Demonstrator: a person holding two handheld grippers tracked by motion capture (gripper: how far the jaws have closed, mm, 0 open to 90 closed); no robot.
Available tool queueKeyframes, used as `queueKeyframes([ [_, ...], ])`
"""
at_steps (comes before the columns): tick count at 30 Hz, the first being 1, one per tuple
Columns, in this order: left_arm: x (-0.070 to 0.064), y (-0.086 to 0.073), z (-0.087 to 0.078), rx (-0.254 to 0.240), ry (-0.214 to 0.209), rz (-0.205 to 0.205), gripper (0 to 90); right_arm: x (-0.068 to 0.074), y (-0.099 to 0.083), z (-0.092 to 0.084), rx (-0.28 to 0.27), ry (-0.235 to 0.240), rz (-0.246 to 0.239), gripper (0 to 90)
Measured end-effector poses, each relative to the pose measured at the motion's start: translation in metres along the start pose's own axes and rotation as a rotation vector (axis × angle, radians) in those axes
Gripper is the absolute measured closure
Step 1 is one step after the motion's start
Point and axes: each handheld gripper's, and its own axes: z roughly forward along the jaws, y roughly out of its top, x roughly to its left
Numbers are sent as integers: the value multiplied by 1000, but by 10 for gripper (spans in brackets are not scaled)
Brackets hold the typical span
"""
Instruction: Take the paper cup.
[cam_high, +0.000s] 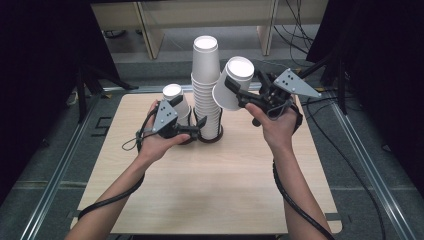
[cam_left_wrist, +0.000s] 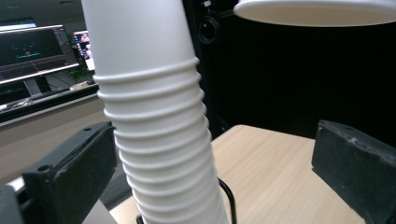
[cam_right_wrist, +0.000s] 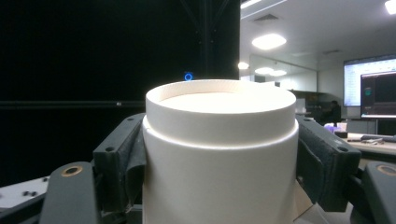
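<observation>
A tall stack of upturned white paper cups (cam_high: 205, 82) stands at the back middle of the wooden table (cam_high: 210, 185). My left gripper (cam_high: 198, 130) is open at the foot of that stack. In the left gripper view the stack (cam_left_wrist: 156, 135) rises between the jaws, close to the left one, and the right jaw stands well clear of it. My right gripper (cam_high: 240, 95) is shut on a single white cup (cam_high: 231, 82), held tilted in the air just right of the stack's upper half. In the right gripper view both pads press that cup (cam_right_wrist: 219, 158).
A shorter stack of white cups (cam_high: 173, 97) stands behind my left hand. A black ring (cam_high: 212, 139) lies round the tall stack's base. Beyond the table's far edge are desk legs and floor cables (cam_high: 295, 30). Metal rails run along both sides.
</observation>
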Motion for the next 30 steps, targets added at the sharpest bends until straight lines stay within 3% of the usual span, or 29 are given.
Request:
queueKeyframes([
  [10, -11, -20, -24, 34, -16, 2, 0, 5, -29, -5, 56, 8, 46, 259],
  [11, -12, -22, -26, 39, -21, -10, 0, 4, -33, -5, 59, 6, 28, 259],
  [14, -14, -31, -35, 48, -28, -26, 0, 7, -45, -8, 82, 7, 53, 259],
  [18, -18, -40, -44, 60, -36, -27, 0, 9, -53, -10, 96, 12, 45, 259],
  [20, -21, -47, -50, 71, -41, -35, 0, 13, -64, -12, 128, 24, 83, 260],
  [24, -24, -60, -64, 92, -42, -40, 0, 17, -79, -15, 154, 23, 80, 259],
  [28, -26, -66, -70, 80, -42, -50, 0, 19, -95, -16, 183, 40, 84, 259],
  [30, -30, -69, -75, 93, -45, -54, 0, 23, -102, -17, 200, 47, 111, 259],
])
